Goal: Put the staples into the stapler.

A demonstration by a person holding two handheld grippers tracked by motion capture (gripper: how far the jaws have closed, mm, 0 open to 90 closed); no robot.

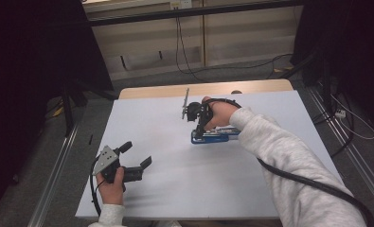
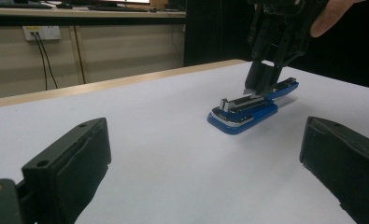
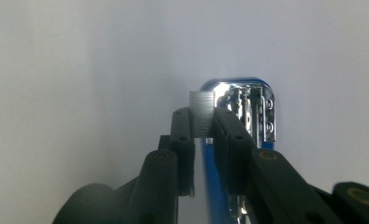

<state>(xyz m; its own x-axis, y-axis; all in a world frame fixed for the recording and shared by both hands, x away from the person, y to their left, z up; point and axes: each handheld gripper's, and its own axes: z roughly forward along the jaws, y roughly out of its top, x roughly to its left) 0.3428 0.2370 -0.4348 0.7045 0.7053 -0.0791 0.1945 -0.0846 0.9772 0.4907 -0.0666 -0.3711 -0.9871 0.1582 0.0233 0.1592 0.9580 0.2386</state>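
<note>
Staple strip (image 3: 202, 114) pinched in right hand-held gripper (image 3: 202, 122) above blue stapler (image 3: 247, 112); left hand-held gripper (image 2: 205, 158) agape, empty.

Left black two-jaw gripper (image 1: 136, 156): held low by the left hand (image 1: 111, 185), well apart from the blue metal stapler (image 1: 213, 136), jaws spread wide with nothing between them, aimed at the stapler. Right black two-jaw gripper (image 3: 203, 122): right hand (image 1: 220, 115) above the stapler, grey-sleeved forearm (image 1: 279, 161) reaching in, gripper pointing steeply down, jaws nearly together, pinching a silver strip of staples (image 3: 202, 113) directly over the stapler's open top.
</note>
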